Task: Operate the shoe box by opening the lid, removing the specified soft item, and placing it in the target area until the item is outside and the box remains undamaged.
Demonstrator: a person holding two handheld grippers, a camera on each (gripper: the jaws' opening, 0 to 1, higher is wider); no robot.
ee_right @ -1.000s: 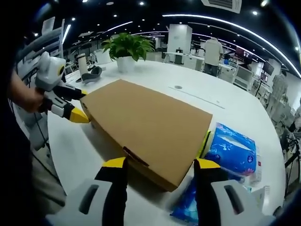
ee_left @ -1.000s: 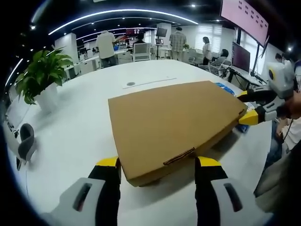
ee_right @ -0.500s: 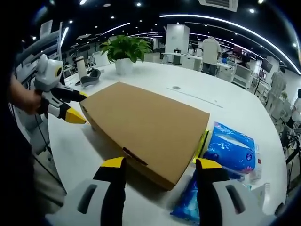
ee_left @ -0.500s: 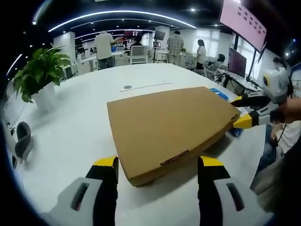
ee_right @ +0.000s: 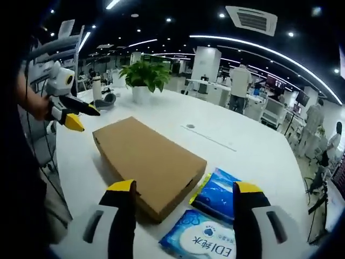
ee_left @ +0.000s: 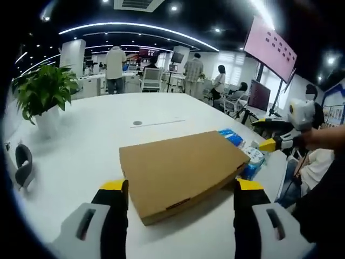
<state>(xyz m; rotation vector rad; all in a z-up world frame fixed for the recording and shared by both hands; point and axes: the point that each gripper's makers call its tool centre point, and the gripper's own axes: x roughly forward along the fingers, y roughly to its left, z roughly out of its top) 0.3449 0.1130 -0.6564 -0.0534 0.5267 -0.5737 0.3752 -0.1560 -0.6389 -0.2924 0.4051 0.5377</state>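
brown shoe box (lid closed), flat on table

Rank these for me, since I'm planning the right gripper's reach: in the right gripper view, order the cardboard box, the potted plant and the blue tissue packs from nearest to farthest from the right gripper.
1. Blue tissue packs, right between the right gripper jaws.
2. Cardboard box, just ahead and left; its near corner is almost as close.
3. Potted plant, far across the table.

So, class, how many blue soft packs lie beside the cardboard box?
2: one blue pack against the box end, another nearer the right claw. More may be hidden.
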